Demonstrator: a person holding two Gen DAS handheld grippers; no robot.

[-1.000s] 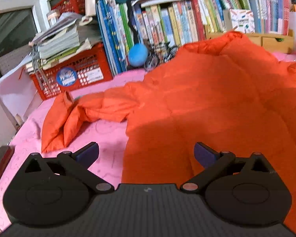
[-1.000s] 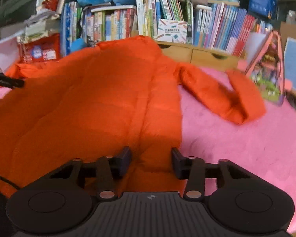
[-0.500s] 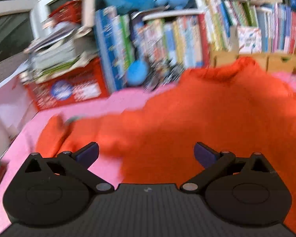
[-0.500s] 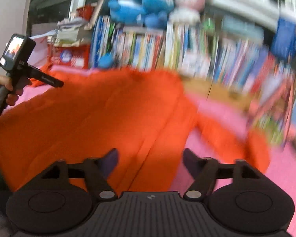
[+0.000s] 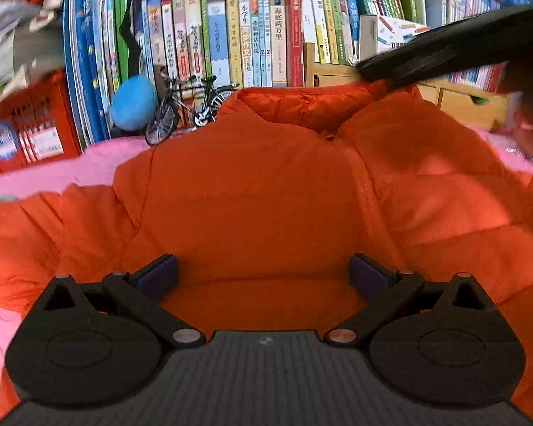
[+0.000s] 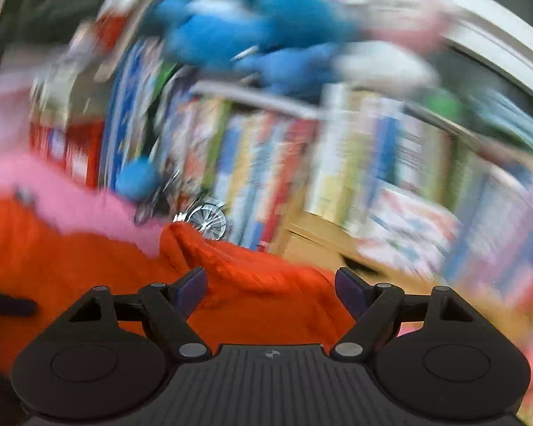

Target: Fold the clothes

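Orange puffer jacket (image 5: 266,206) lies spread front-up on a pink surface (image 5: 96,163); whether that is a bed or a table cannot be told. Long axis runs away from the left wrist camera: collar (image 5: 302,101) at the far end toward the bookshelf, lower body near the camera. Closed front seam runs collar to hem, slightly right of centre. One sleeve (image 5: 28,234) trails off to the left, bunched in folds on the pink.

Row of upright books (image 5: 252,35) fills the far wall, just behind the collar. Red crate (image 5: 21,131) far left. Blue ball (image 5: 133,103) and a small model bicycle (image 5: 192,103) stand in front of the books, near the jacket's left shoulder. Wooden drawers (image 5: 455,101) far right.

Left gripper (image 5: 263,273): jaws spread wide, nothing between them, held over the jacket's lower middle. Contact with the fabric cannot be told.

Right gripper (image 6: 270,289): jaws spread wide, released, near the collar end of the jacket (image 6: 231,284). Right wrist view heavily motion-blurred; books and blue plush toys (image 6: 259,35) above them smear. In the left view a dark bar (image 5: 444,53) crosses the upper right, its tip above the collar; too blurred to name for certain.
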